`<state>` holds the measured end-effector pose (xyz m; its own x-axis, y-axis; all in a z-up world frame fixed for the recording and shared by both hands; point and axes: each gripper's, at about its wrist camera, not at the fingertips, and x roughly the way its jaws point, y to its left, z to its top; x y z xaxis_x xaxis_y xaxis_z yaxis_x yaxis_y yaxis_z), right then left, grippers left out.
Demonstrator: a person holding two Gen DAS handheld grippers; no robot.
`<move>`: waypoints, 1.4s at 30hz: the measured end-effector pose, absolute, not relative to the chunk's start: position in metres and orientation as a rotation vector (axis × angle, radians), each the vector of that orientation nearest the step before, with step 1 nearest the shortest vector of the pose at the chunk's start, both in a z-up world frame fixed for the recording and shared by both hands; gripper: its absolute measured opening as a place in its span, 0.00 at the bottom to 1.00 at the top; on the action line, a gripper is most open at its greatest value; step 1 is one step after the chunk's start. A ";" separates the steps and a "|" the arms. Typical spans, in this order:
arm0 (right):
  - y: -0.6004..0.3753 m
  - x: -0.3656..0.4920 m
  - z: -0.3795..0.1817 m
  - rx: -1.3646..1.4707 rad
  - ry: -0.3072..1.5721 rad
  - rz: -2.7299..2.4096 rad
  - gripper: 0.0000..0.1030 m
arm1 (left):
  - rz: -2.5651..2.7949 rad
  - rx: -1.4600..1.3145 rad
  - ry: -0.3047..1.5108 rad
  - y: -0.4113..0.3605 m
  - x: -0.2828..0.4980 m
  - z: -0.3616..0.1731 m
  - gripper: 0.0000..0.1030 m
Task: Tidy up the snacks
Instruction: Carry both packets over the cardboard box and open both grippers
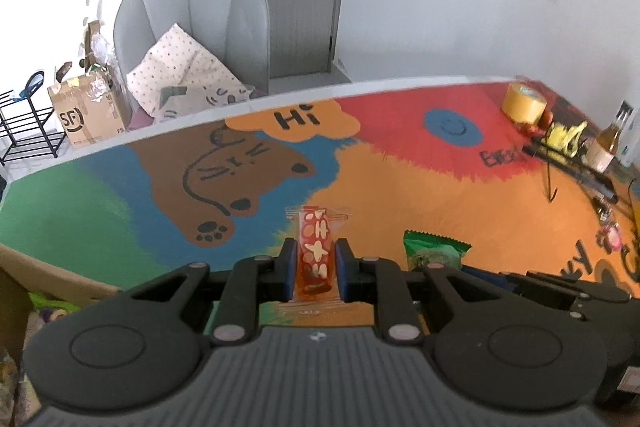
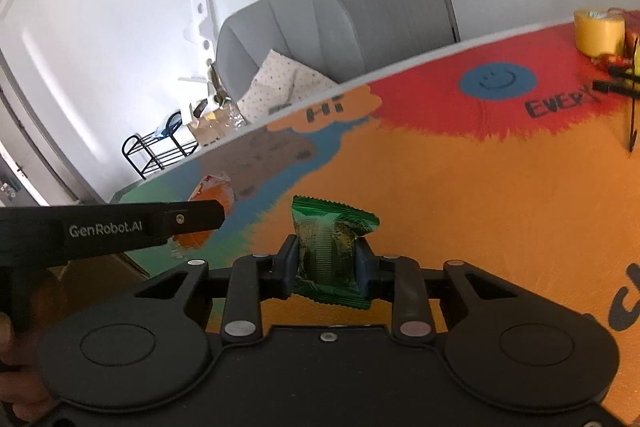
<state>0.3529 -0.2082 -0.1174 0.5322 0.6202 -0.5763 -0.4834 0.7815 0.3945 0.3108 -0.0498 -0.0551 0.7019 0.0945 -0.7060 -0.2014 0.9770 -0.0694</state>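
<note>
A slim red snack packet (image 1: 315,254) with white flower prints stands on edge between my left gripper's (image 1: 313,267) blue pads, which are shut on it above the painted tabletop. The same red packet (image 2: 212,191) shows past the left gripper's black body (image 2: 120,225) in the right wrist view. My right gripper (image 2: 326,261) is shut on a green foil snack packet (image 2: 328,251), pinched at its middle and held over the orange part of the table. That green packet (image 1: 434,253) also appears to the right in the left wrist view.
The table (image 1: 440,187) is painted with a brown cat, a "Hi" bubble and a blue smiley. At its far right stand a yellow tape roll (image 1: 523,101), a glass bottle (image 1: 607,139) and a black wire rack (image 1: 568,155) holding snacks. Behind are a grey chair (image 1: 192,27) and a cardboard box (image 1: 88,113).
</note>
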 end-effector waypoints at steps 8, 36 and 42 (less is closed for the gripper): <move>-0.205 0.338 -0.096 0.193 0.719 0.681 0.26 | 0.172 -0.158 0.727 -0.045 0.287 -0.035 0.18; -0.151 0.281 -0.040 0.125 0.605 0.838 0.26 | 0.235 -0.249 0.596 0.014 0.200 0.015 0.12; -0.154 0.278 -0.045 0.121 0.617 0.817 0.26 | 0.205 -0.252 0.635 0.009 0.190 0.008 0.16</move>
